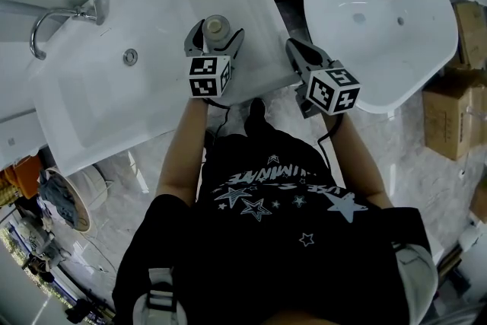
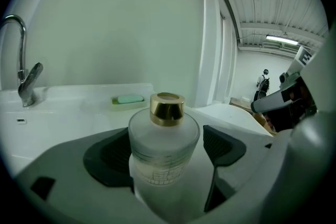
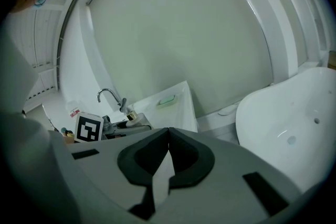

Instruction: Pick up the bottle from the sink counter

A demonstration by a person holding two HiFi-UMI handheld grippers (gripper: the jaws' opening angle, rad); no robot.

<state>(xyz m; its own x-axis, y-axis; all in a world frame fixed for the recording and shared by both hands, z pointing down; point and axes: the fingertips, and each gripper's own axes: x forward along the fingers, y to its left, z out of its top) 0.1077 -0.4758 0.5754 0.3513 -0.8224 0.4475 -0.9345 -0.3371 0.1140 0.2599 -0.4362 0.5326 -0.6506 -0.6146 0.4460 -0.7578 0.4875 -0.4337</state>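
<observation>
your left gripper (image 1: pixel 216 34) is sitting wide around the frosted bottle (image 2: pixel 164 149) at the desk's (image 1: pixel 167 11) right end, right pad clear of the glass; your right gripper (image 3: pixel 168 132) is hanging closed, empty.

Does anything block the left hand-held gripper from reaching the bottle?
Nothing visible does. The bottle already stands between the jaws of the left hand-held gripper, with a narrow gap on one side. The soap dish lies farther back on the sink counter.
</observation>
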